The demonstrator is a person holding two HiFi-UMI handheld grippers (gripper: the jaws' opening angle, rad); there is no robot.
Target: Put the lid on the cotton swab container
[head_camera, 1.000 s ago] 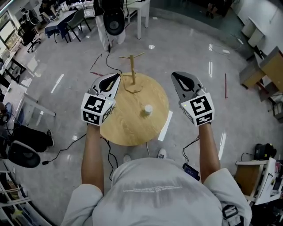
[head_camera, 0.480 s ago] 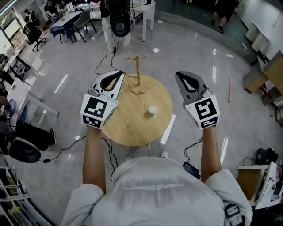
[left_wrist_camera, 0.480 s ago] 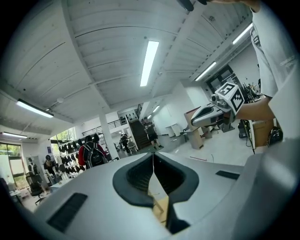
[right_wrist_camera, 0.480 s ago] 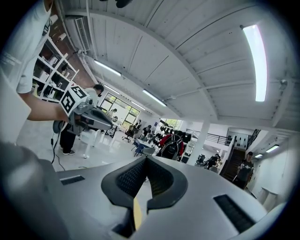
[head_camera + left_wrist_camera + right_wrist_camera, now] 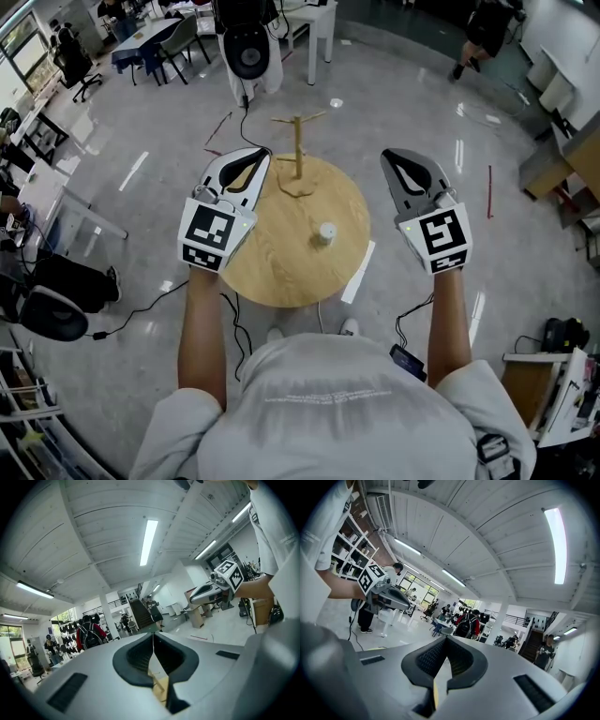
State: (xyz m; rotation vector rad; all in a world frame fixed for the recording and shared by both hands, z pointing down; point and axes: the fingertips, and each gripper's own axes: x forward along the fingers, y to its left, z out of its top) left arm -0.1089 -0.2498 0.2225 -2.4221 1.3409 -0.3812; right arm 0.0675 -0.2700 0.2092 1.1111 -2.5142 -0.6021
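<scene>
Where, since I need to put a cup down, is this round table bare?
The table is bare across its near half, from the white container to the near rim, and also left of the container. It is crowded at the far edge, where the wooden stand rises.

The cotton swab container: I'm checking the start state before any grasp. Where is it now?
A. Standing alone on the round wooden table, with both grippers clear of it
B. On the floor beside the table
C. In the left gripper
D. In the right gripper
A: the cotton swab container stands upright on the round wooden table, while the left gripper and the right gripper are held shut and empty on either side of it.
</scene>
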